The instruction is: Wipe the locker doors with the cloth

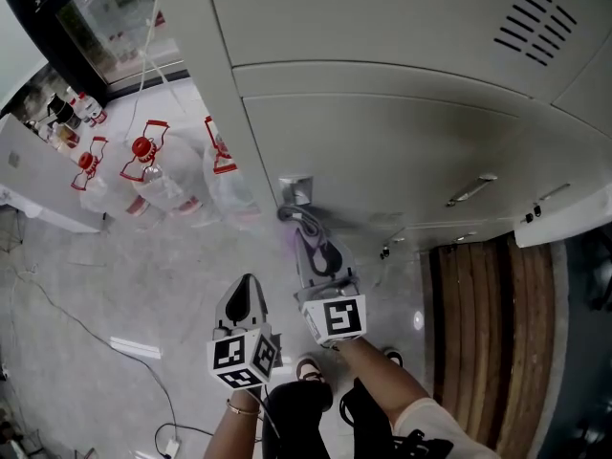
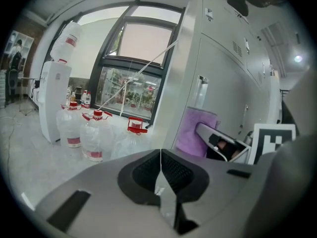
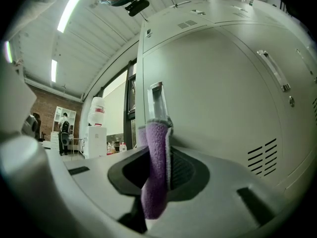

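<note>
Right gripper view: right gripper [image 3: 159, 175] clamps the purple cloth [image 3: 156, 138] to rub the locker door [image 3: 223, 98] beside its handle [image 3: 157, 100]; left gripper [image 2: 160, 175] closed, empty, spare.

Looks like a workplace locker room: a bank of grey metal lockers [image 1: 402, 142] with vent slots and bar handles. Just beside the lockers, spare water bottles [image 1: 143, 175] stand on a polished grey floor [image 1: 86, 285] below a big window [image 2: 131, 86]. Beyond the lockers there's a water dispenser [image 2: 53, 100] and a brick wall [image 3: 47, 113], with strip lights [image 3: 74, 6] overhead.
</note>
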### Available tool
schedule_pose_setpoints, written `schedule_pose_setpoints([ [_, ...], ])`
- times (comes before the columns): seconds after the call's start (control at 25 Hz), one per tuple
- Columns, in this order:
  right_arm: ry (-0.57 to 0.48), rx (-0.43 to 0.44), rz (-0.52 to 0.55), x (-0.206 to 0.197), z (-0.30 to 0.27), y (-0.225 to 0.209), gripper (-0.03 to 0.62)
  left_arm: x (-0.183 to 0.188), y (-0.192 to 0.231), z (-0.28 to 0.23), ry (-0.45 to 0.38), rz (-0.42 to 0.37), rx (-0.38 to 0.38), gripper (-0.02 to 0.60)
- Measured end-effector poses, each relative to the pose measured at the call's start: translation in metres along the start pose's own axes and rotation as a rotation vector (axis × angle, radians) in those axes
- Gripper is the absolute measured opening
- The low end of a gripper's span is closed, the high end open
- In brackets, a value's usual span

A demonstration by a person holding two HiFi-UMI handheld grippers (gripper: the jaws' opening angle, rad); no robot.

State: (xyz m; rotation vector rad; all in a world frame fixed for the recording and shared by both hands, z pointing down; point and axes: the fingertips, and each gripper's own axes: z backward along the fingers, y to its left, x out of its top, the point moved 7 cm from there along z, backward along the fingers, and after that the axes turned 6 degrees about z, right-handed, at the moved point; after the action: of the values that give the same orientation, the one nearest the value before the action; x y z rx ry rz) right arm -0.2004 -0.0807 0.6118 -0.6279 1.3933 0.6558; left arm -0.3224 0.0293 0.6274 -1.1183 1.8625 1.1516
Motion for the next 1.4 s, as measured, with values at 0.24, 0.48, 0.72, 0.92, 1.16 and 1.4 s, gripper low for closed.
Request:
schedule_pose_setpoints([
  [0.24,0.0,0.005,0.024,0.001,0.003,-0.015,0.067,0.0,-0.009,-0.003,-0.015,-0.002,0.005,0.009],
  [0.48,0.001,-0.005,0.023,0.002,0.013,-0.038,0.067,-0.005,-0.033,-0.009,0.003,-0.006,-0.012,0.009],
  [0.72,-0.013,-0.018,0.03,0.005,0.027,-0.065,0.067,-0.015,-0.059,-0.014,0.01,-0.018,-0.026,0.009],
  [0.92,-0.011,-0.041,0.033,0.008,0.042,-0.093,0.067,-0.021,-0.089,-0.021,0.012,-0.03,-0.048,0.009],
  [1.16,-0.003,-0.082,0.045,0.012,0.065,-0.135,0.067,-0.033,-0.129,-0.029,0.022,-0.045,-0.085,0.009],
  [1.4,0.001,-0.127,0.055,0.013,0.086,-0.176,0.069,-0.039,-0.165,-0.041,0.022,-0.071,-0.12,0.009],
])
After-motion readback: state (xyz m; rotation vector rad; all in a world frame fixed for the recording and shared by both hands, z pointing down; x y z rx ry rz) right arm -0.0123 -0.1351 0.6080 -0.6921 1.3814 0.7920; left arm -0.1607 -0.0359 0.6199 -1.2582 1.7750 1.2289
